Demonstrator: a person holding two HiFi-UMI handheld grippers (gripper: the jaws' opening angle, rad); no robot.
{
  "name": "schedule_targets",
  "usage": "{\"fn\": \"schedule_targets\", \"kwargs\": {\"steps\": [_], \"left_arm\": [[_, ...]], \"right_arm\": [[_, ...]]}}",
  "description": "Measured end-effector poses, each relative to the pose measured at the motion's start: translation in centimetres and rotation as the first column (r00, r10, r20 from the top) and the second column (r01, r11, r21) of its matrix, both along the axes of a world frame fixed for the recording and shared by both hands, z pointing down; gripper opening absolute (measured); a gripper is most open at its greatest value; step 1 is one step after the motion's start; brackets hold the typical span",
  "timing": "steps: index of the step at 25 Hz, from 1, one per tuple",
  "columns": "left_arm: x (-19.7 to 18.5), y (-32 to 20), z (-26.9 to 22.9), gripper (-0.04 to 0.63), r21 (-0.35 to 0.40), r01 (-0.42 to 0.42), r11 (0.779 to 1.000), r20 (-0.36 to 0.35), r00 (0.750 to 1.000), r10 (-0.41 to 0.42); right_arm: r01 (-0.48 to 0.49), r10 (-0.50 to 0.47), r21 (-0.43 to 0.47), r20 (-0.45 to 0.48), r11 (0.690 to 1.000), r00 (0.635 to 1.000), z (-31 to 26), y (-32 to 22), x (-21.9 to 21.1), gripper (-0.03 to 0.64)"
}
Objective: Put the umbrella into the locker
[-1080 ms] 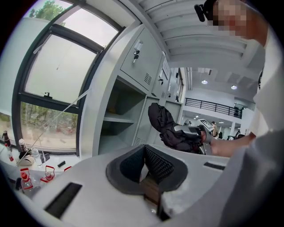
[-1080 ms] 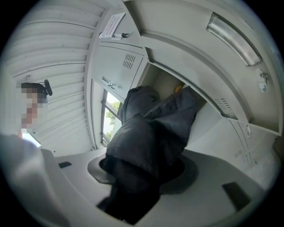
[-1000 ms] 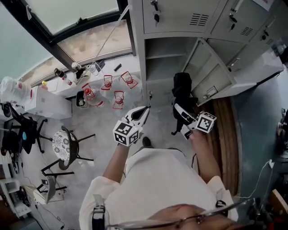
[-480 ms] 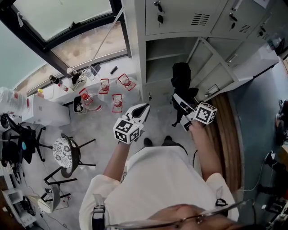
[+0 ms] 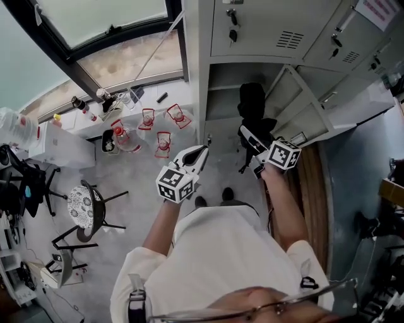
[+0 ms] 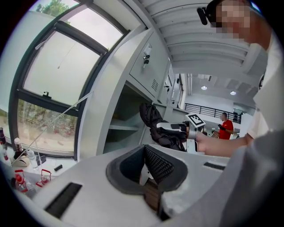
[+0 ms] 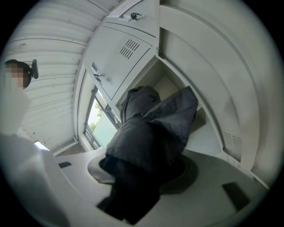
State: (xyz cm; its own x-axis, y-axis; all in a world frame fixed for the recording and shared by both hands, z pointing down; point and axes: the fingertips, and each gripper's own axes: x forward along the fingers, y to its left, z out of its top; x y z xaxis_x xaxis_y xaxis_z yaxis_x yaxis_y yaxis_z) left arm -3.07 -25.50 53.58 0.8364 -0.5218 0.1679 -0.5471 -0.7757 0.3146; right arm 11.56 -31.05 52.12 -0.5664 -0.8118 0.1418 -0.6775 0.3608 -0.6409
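Grey locker bank [image 5: 252, 31]; one compartment [image 5: 221, 94] stands open, its door [image 5: 303, 107] swung out to the right. Black folded umbrella [image 5: 251, 107] is off the floor at the mouth of that opening. Cannot tell if its far end is past the frame. It is clamped in the right gripper [image 5: 246, 137], dark fabric bulging between the jaws. To the left, the left gripper [image 5: 203, 151] has its pads [image 6: 157, 166] drawn together and holds nothing.

- A window [image 5: 95, 19] fills the upper left.
- A chair [image 5: 82, 205] with a patterned seat stands at the left.
- Clear bottles [image 5: 148, 117] with red tops sit left of centre.
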Motion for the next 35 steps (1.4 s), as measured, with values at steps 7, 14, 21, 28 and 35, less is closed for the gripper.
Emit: {"fn": "schedule_targets", "kwargs": {"steps": [7, 14, 21, 28, 35], "left_arm": [[1.6, -0.8, 0.0, 0.005, 0.001, 0.033, 0.999, 0.002, 0.999, -0.033], [2.1, -1.7, -0.6, 0.004, 0.016, 0.068, 0.998, 0.005, 0.998, -0.068], [1.8, -2.5, -0.8, 0.005, 0.023, 0.105, 0.994, 0.009, 0.994, -0.105], [1.6, -3.3, -1.1, 0.005, 0.031, 0.135, 0.99, 0.011, 0.991, -0.135], [1.2, -3.7, -1.2, 0.005, 0.033, 0.159, 0.987, 0.013, 0.987, -0.159]], "right_arm": [[0.001, 0.003, 0.014, -0.253, 1.0, 0.968, 0.3, -4.4, 1.0, 0.238], [-0.019, 0.029, 0.028, -0.412, 0.999, 0.911, 0.9, -8.8, 1.6, 0.237], [-0.011, 0.033, 0.042, -0.579, 0.999, 0.814, 1.2, -12.8, 1.7, 0.236], [0.006, 0.053, 0.08, -0.713, 0.997, 0.699, 0.9, -16.2, 1.7, 0.236], [0.052, 0.083, 0.135, -0.823, 0.99, 0.561, 0.3, -18.6, 1.7, 0.238]]}}
